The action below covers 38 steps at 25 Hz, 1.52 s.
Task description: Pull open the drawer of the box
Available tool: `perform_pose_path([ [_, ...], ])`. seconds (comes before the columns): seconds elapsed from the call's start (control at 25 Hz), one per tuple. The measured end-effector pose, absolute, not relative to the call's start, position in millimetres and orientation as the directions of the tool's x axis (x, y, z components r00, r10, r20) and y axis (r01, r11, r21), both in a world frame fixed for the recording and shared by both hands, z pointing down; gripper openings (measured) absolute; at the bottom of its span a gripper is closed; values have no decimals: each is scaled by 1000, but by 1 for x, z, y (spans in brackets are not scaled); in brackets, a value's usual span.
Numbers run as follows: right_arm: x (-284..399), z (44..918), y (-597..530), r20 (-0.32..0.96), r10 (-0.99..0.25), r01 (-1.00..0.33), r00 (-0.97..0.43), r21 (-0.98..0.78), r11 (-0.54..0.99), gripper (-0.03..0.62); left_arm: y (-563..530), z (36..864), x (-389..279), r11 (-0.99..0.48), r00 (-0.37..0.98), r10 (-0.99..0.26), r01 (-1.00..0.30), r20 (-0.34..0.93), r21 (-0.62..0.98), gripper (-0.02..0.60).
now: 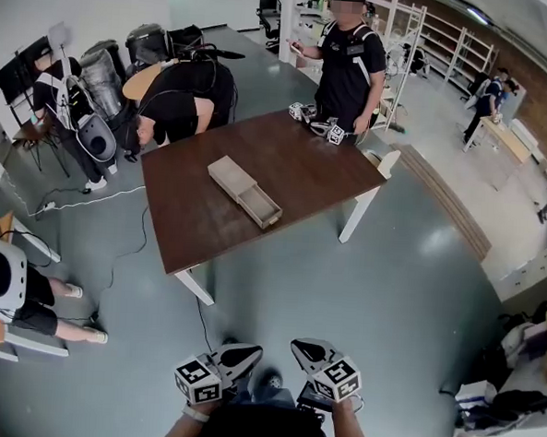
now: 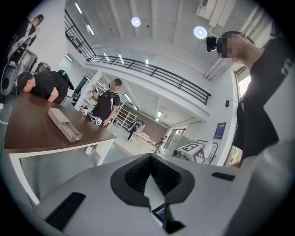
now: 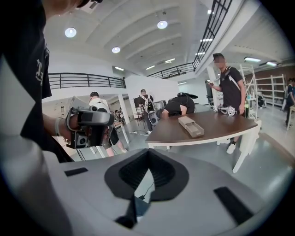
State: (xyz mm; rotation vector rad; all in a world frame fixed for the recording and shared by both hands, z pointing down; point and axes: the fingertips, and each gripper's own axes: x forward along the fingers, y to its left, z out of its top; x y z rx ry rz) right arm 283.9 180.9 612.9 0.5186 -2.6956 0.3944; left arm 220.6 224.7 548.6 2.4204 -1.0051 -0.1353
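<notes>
Box [image 1: 228,175] lies flat near the middle of the brown table [image 1: 190,226]. In the head view its long axis runs diagonally, upper left to lower right. The drawer [image 1: 261,205] sticks out of the lower-right end along the same axis, pointing at the table's near-right edge. It's open, with the inside of the tray showing.

Box and drawer are the same pale tan, low and narrow, with a plain flat top. It also shows in the left gripper view [image 2: 59,117] and the right gripper view [image 3: 188,122], small and far off.

Left gripper [image 1: 252,351] has its jaws closed to a point with nothing between them, and its own view confirms that [image 2: 150,156]. Right gripper [image 1: 299,346] is the same, jaws together and empty [image 3: 148,152]. Both are held low at the person's front, side by side and tips forward, well apart from the table.

Grey floor [image 1: 343,291] lies between the grippers and the table. A thin black cable [image 1: 200,315] runs across it from under the near table edge.

Around the table:
- A standing person in a dark shirt [image 1: 349,65] is at the far edge.
- Spare grippers with marker cubes [image 1: 318,124] sit on the tabletop just in front of that person.
- A second person in black [image 1: 181,101] is bent over at the far-left corner.
- The table has white legs [image 1: 362,209].
- Gear and another person are grouped at the left wall [image 1: 73,99].
- Shelving [image 1: 450,44] is at the back right.
</notes>
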Motion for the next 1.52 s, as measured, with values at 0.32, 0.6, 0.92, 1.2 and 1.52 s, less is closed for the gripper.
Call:
perform_pose_path([
  [0.32, 302, 589, 196, 311, -336, -412, -889, -225, 883, -12, 241, 539, 273, -680, 804, -564, -580, 185, 448, 5],
  [0.6, 313, 602, 230, 340, -288, -376, -895, -233, 897, -12, 250, 540, 284, -697, 821, -529, -565, 216, 442, 5],
  [0.92, 296, 599, 221, 344, -339, -422, -875, -202, 884, -12, 264, 541, 248, -680, 805, -551, -587, 222, 439, 5],
  [1.2, 256, 570, 229, 350, -385, -456, -854, -149, 878, -12, 273, 533, 214, -694, 816, -553, -563, 168, 449, 5],
  [1.52, 190, 569, 256, 385, -365, -449, -848, -153, 880, -12, 272, 524, 147, -689, 800, -590, -571, 113, 447, 6],
])
